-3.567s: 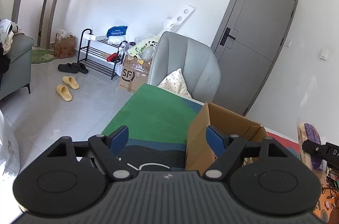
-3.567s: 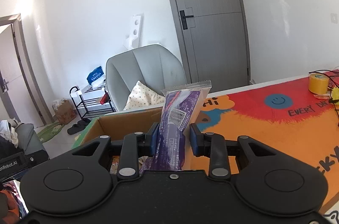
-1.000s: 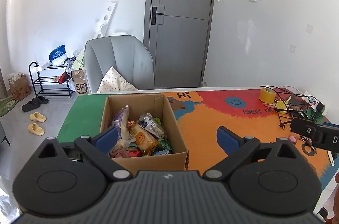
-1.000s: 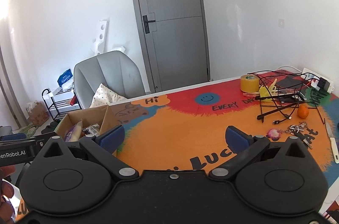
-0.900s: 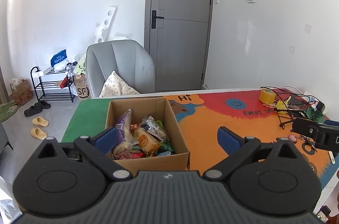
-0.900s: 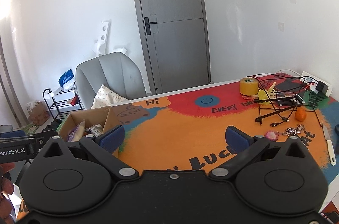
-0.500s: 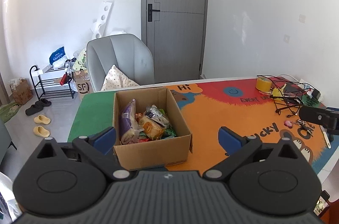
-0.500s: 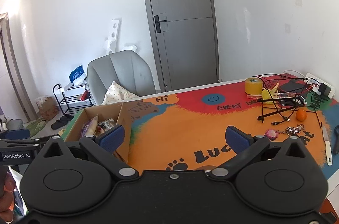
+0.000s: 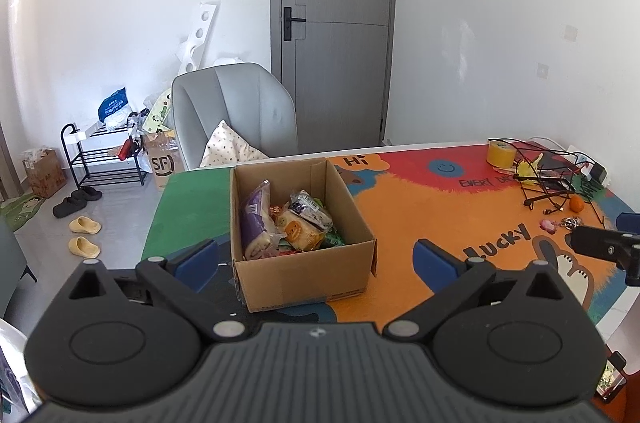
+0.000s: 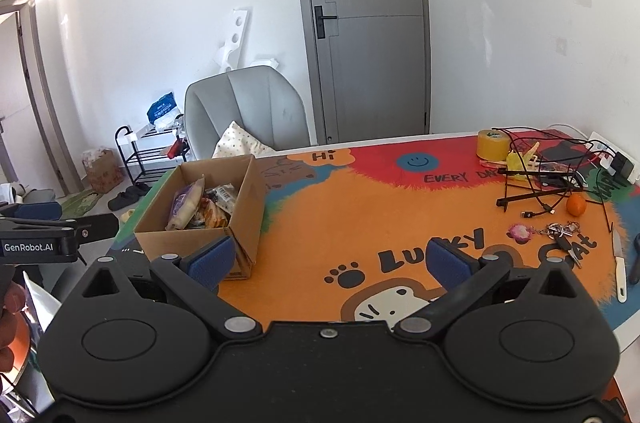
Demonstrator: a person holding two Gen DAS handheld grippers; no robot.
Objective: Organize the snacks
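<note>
Nearest, the left gripper (image 9: 316, 259) and right gripper (image 10: 328, 261) hang spread wide, empty, above the colourful mat (image 10: 400, 223). Beyond them the cardboard box (image 9: 304, 275) sits on the mat's left part, top open, holding snack packets; a purple packet (image 9: 252, 223) leans lengthwise against its left wall.

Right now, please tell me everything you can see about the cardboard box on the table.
The cardboard box is plain brown, open-topped, and upright on the table mat, near its green end. Inside lie wrapped snacks: a purple packet leaning against the left wall, and orange and dark packets beside it. A label shows low on its front. Both grippers are open and apart from it.
</note>
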